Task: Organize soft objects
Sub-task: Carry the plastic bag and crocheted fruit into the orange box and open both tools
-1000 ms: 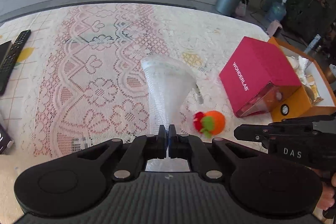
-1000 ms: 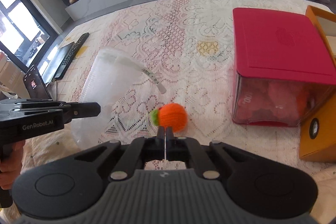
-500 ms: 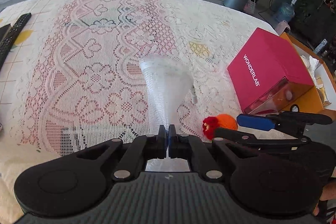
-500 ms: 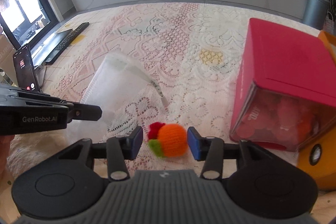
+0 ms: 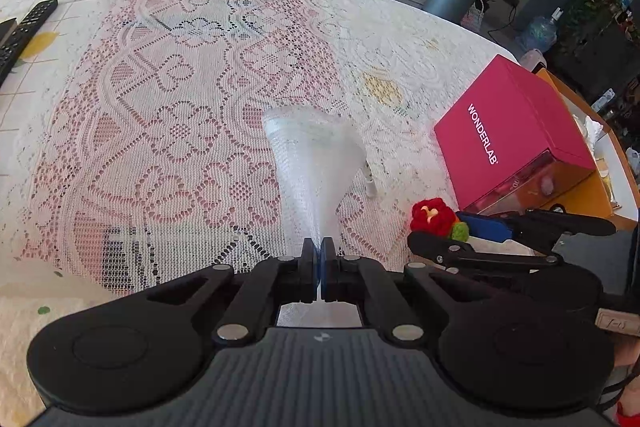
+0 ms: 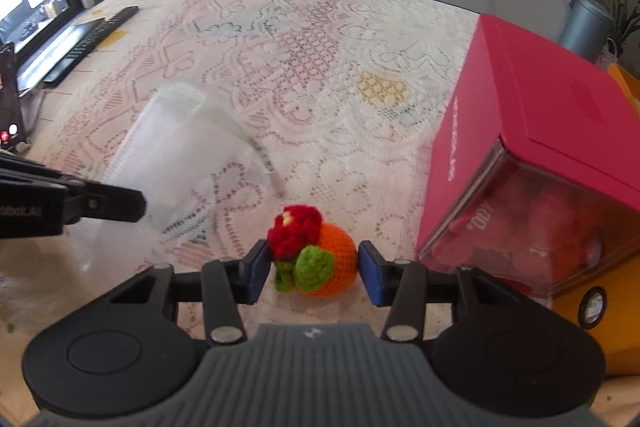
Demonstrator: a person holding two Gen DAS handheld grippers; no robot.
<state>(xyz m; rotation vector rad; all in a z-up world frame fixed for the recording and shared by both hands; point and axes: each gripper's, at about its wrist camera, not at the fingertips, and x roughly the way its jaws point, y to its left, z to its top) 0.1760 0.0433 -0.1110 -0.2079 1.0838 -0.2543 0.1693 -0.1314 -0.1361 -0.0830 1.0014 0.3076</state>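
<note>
Your right gripper [image 6: 314,269] has just spread and dropped around the orange crocheted fruit [image 6: 326,263] on the lace; squeeze next, while your left gripper [image 5: 319,259] pinches the white mesh bag [image 5: 316,155]

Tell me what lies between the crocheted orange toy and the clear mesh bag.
Only bare lace tablecloth, seen in the right wrist view. The crocheted orange toy and the clear mesh bag lie apart, with the bag's white zipper pull nearest.
</note>
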